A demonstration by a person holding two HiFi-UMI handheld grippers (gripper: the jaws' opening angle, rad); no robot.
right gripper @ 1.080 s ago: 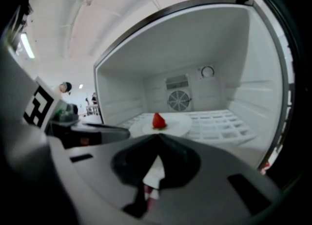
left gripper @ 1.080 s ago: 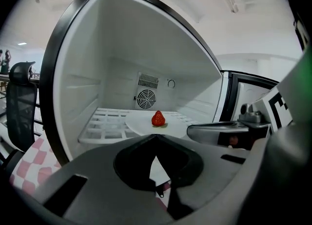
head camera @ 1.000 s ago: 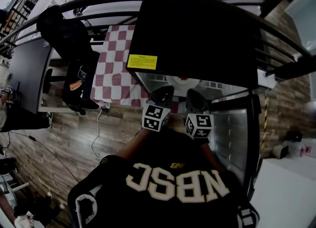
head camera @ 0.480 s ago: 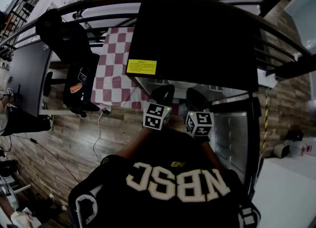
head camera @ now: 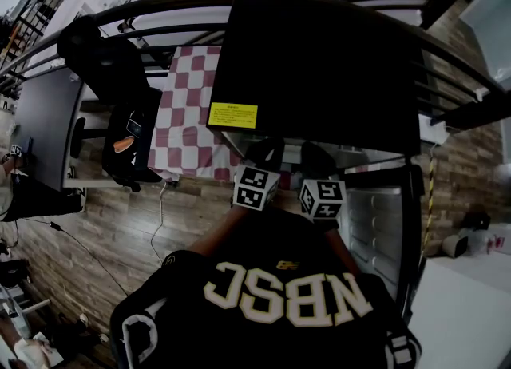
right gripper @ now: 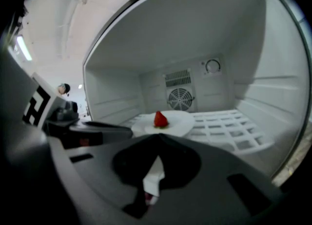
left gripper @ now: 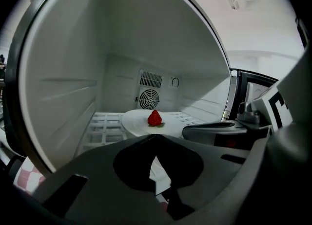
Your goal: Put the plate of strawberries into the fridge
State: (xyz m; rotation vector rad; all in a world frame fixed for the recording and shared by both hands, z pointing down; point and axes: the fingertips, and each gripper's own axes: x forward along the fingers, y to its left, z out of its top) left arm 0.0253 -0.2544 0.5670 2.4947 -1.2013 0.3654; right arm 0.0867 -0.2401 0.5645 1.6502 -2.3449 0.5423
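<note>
A white plate [left gripper: 136, 121] carrying one red strawberry [left gripper: 154, 118] lies low over the wire shelf [left gripper: 105, 124] inside the small black fridge [head camera: 319, 56]. My left gripper [left gripper: 156, 139] is shut on the plate's near rim, and a strip of white shows between its jaws. Beside it, my right gripper [right gripper: 157, 139] is shut on the same rim, with the plate [right gripper: 178, 121] and strawberry [right gripper: 160, 119] just ahead. From the head camera both grippers [head camera: 262, 150] [head camera: 315, 154] reach into the fridge mouth, and the fridge top hides the plate.
The fridge door [head camera: 375, 224] stands open at the right. A fan grille [right gripper: 180, 98] sits on the back wall, and white side walls close in on both sides. A table with a checkered cloth [head camera: 188, 112] and a dark chair [head camera: 120, 88] stand to the left.
A second ago the plate's white rim showed at the fridge mouth in the head view; now the fridge top covers it. Both grippers stay shut and have barely shifted.
</note>
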